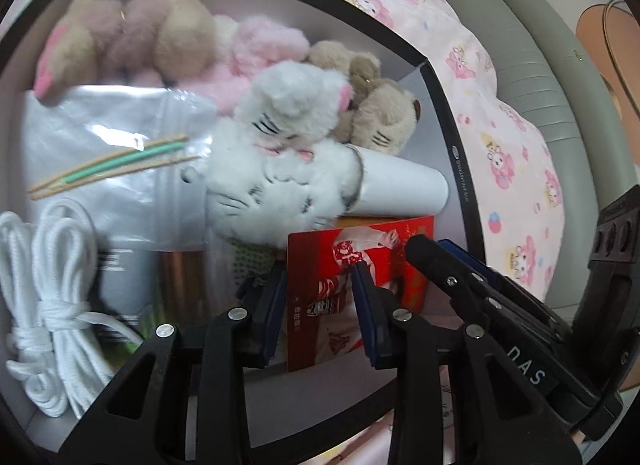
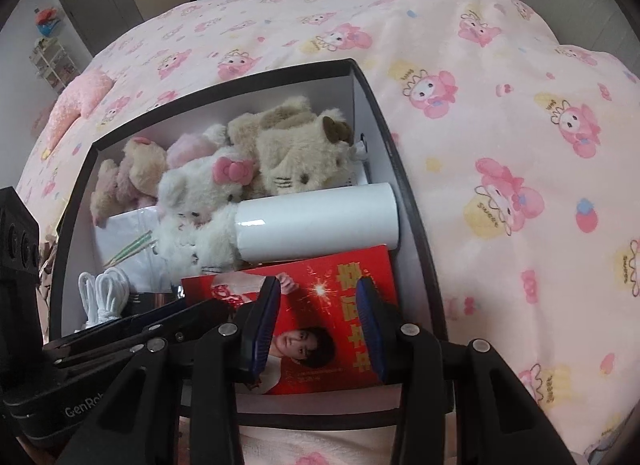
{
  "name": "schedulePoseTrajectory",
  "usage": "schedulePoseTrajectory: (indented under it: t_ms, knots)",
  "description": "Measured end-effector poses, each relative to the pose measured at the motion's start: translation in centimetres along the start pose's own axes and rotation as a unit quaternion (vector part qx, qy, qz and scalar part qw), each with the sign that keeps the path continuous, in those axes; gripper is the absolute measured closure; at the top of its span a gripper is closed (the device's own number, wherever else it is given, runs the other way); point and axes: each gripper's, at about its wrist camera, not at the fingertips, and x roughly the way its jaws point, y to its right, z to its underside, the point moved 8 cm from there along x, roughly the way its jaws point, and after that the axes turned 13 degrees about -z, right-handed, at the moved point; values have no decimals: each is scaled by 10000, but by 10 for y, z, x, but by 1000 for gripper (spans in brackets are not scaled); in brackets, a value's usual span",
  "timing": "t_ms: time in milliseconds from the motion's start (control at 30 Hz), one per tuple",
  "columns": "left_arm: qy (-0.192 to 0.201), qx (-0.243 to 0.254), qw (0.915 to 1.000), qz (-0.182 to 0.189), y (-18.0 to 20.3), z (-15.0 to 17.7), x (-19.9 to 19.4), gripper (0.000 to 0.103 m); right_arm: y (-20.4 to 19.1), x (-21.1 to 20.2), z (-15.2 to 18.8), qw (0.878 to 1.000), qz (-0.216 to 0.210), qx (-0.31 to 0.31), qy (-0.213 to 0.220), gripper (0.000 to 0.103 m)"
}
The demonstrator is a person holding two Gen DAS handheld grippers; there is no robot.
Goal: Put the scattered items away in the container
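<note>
Right wrist view is showing plush toys (image 2: 240, 169), white cylinder (image 2: 316, 221) and red printed card (image 2: 320, 317) already lying in the black-rimmed white box (image 2: 404, 201), both half-open grippers (image 2: 318, 325) hovering empty over its near-right corner, little seemingly remaining.

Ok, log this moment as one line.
stage: packing box | left gripper: open, over red packet | right gripper: open, over same packet | held: nothing

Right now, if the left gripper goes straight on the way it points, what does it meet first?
Most likely the red card lying in the box: it sits between and just beyond the left gripper fingertips. Depth is unclear.
</note>
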Motion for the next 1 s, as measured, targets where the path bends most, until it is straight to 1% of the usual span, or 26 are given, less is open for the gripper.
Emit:
schedulePoseTrajectory:
  t_ms: [67,100,133,200,267,367,400,433,467,600,700,800,900,1000]
  knots:
    - [52,23,10000,-20,-3,0,-4,68,0,1,0,10000,-62,31,-29,67]
    - [120,35,9999,-46,-5,1,-9,67,-2,2,1,10000,-58,-16,-61,67]
    - [224,67,9997,-90,-7,1,-15,64,-5,4,3,9999,-39,-84,-82,67]
    - [497,157,9984,-214,-14,4,-32,58,-12,4,3,9997,-79,-220,-61,67]
    - [783,246,9961,-318,-16,5,-48,48,-18,0,3,9994,-172,-314,27,66]
    - [1237,466,9905,-374,-13,11,-75,43,-25,-16,3,9984,24,-450,344,65]
    - [1372,527,9883,-418,-11,13,-84,42,-28,-25,3,9974,71,-500,504,64]
    - [1479,603,9861,-452,-8,13,-91,42,-31,-32,5,9966,85,-508,644,59]
    - [1563,687,9841,-487,-3,15,-96,41,-34,-39,8,9959,69,-497,758,58]
    - [1850,1032,9749,-690,10,25,-122,41,-52,-64,22,9932,-90,-522,1035,58]
    - [2069,1138,9685,-789,19,33,-140,42,-69,-80,28,9904,-80,-728,1170,58]
    - [2173,1202,9654,-796,18,44,-157,42,-79,-96,35,9889,-163,-694,1305,56]
    - [2289,1257,9613,-878,16,54,-171,42,-86,-105,42,9877,-90,-757,1364,55]
    - [2327,1300,9601,-851,14,63,-181,42,-95,-116,51,9865,-155,-781,1430,55]
